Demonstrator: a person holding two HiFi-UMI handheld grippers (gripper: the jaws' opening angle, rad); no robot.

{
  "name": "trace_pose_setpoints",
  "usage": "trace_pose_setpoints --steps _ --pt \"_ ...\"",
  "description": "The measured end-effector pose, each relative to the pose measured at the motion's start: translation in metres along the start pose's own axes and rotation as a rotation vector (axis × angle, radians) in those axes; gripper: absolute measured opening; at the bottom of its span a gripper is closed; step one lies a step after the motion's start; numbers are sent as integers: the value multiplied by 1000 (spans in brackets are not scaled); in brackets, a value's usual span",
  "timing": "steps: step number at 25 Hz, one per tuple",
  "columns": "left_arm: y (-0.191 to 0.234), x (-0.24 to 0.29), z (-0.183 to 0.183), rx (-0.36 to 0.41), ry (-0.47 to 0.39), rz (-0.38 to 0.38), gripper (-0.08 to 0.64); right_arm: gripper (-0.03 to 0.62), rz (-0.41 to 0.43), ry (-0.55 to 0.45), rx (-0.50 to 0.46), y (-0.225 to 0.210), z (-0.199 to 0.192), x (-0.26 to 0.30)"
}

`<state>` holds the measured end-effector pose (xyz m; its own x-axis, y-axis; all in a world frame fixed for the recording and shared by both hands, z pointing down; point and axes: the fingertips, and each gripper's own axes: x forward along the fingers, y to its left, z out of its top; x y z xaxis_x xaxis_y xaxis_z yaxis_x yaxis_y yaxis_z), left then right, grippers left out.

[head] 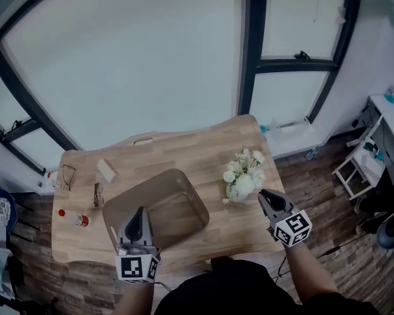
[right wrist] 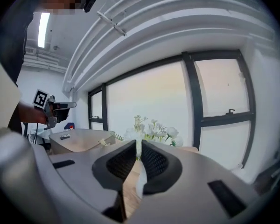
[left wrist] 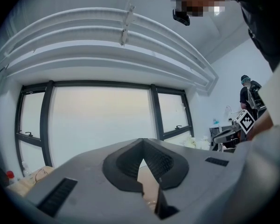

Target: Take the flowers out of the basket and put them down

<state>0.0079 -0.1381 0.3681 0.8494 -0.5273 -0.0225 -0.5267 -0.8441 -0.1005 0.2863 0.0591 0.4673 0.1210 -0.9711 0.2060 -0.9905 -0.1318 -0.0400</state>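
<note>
Flowers (head: 243,176) stand just ahead of the right tongs (head: 263,194), closing empty; left tongs (head: 139,210) closed.

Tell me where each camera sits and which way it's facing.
Head view: on the head, steeply down at table, basket, flowers; left tongs, right tongs, forearms show.
Left gripper view: on left tongs, facing the window; its shut tongs show.
Right gripper view: on right tongs, facing the flowers; its empty tongs, closing, show.
Shared: both gripper views see the flowers.

Wooden table (head: 203,151) with basket (head: 196,205), flowers (head: 244,176)
</note>
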Motion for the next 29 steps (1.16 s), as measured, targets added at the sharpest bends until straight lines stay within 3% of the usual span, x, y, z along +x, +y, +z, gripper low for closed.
trace_pose_setpoints --steps 2,29 --pt "1 -5 -4 0 10 3 5 22 -8 -17 5 -1 5 -2" --pt "-13 3 12 25 -31 -17 5 21 -62 -23 -46 -17 17 -10"
